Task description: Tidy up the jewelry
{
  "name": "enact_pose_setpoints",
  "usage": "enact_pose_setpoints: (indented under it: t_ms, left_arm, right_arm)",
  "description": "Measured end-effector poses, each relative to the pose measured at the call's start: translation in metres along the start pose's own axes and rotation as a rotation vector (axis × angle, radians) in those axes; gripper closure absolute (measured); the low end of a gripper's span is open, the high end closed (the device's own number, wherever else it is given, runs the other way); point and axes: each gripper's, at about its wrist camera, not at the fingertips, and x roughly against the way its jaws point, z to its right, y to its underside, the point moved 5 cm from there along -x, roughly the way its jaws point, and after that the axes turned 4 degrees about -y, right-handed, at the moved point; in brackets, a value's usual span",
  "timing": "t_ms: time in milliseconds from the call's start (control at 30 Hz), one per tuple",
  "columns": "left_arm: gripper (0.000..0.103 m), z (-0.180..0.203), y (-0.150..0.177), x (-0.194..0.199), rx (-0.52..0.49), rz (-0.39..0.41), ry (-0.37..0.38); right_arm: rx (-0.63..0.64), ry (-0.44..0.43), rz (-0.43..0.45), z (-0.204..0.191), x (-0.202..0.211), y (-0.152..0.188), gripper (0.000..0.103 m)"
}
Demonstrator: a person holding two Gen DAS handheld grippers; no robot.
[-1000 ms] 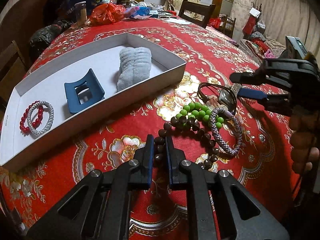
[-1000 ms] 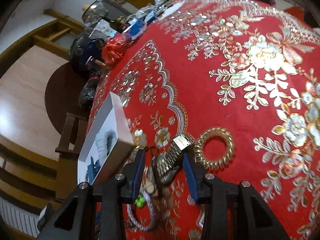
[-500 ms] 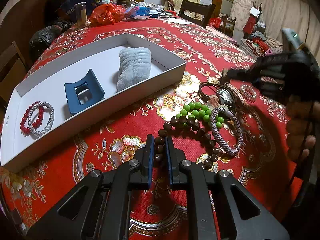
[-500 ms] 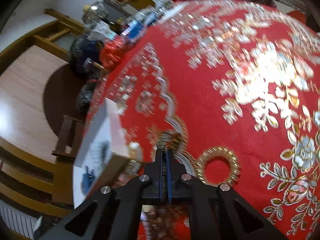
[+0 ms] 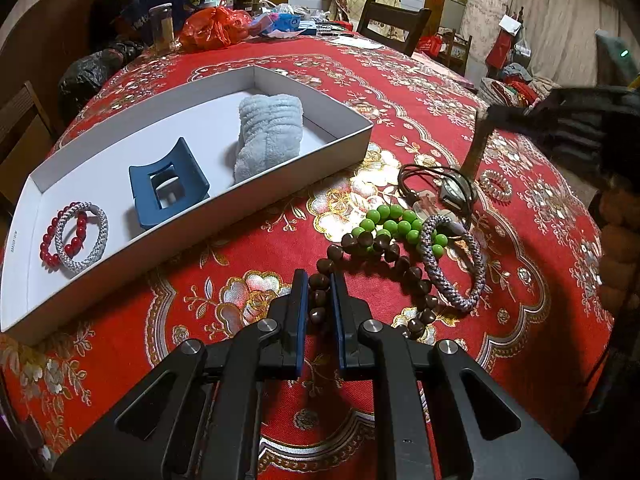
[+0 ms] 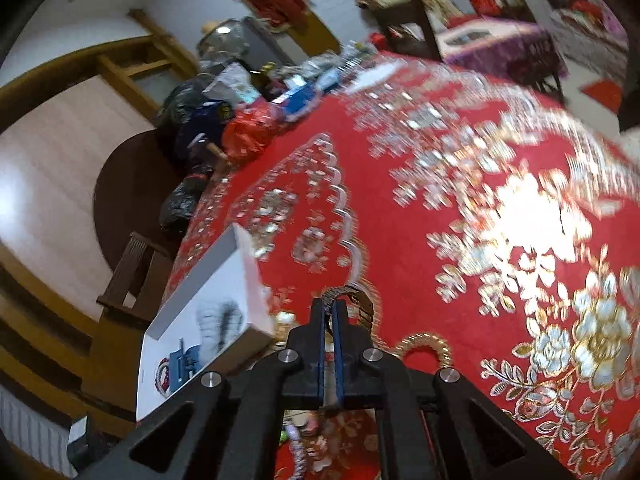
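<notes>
A long bench (image 5: 400,92) draped in a red cloth with gold and silver flowers fills a cluttered dining room, bags and bottles heaped at its far end and dark wooden chairs around it. At the left of the bench lies a shallow white cardboard box (image 5: 352,144), open on top. Inside it, from left to right, rest a red bead bracelet (image 5: 47,246) overlapped by a silver-grey braided bangle (image 5: 102,220), a dark blue plastic hair claw (image 5: 168,184), and a pale blue fluffy scrunchie (image 5: 268,132).

At the near edge, the left tool (image 5: 319,300) is pressed together on a strand of dark brown wooden beads (image 5: 384,246), a few beads caught between its blue-lined fingers while the rest of the strand trails across the cloth to the right. Touching that strand lie a bright green bead bracelet (image 5: 390,220) and a grey-and-blue braided cord bracelet (image 5: 474,258). Just beyond them are a tangle of thin dark cord (image 5: 412,176) and a wristwatch face (image 5: 452,192).

At the right, a person's hand (image 5: 618,240) holds the right tool (image 6: 329,312), raised above the bench. Its jaws have just closed, and they pinch a metal link watch band (image 6: 362,300) that hangs taut from the fingertips down to the watch. A gold coiled spiral hair tie (image 5: 496,184) lies on the cloth just beside the watch.
</notes>
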Motion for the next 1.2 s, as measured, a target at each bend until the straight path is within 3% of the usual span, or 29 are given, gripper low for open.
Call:
enact_pose_setpoints:
  t_ms: [267, 567, 733, 900, 1067, 1133, 1167, 1200]
  left_arm:
    - [0.093, 0.000, 0.000, 0.000, -0.001, 0.000, -0.001]
    - [0.093, 0.000, 0.000, 0.001, -0.002, 0.001, -0.004]
    - [0.093, 0.000, 0.000, 0.001, -0.003, 0.001, -0.004]
    - [0.093, 0.000, 0.000, 0.001, 0.001, 0.000, 0.000]
    - [0.093, 0.000, 0.000, 0.001, 0.001, 0.000, 0.000]
    - [0.093, -0.001, 0.000, 0.001, 0.000, 0.000, -0.001]
    - [0.093, 0.000, 0.000, 0.001, 0.001, 0.000, 0.000]
    - [0.093, 0.000, 0.000, 0.001, 0.001, 0.000, 0.000]
  right_arm:
    - [0.198, -0.019, 0.063, -0.047, 0.042, 0.007, 0.100]
    - [0.270, -0.049, 0.095, -0.071, 0.077, 0.023, 0.100]
    - [0.195, -0.033, 0.076, -0.051, 0.080, 0.029, 0.100]
    - [-0.083, 0.079, -0.056, 0.017, 0.054, 0.042, 0.100]
    - [-0.384, 0.165, -0.099, 0.079, 0.046, 0.056, 0.098]
    - [-0.387, 0.152, -0.132, 0.077, 0.042, 0.059, 0.082]
    - [-0.340, 0.159, -0.150, 0.068, 0.040, 0.060, 0.063]
    - [-0.279, 0.179, -0.153, 0.059, 0.040, 0.060, 0.052]
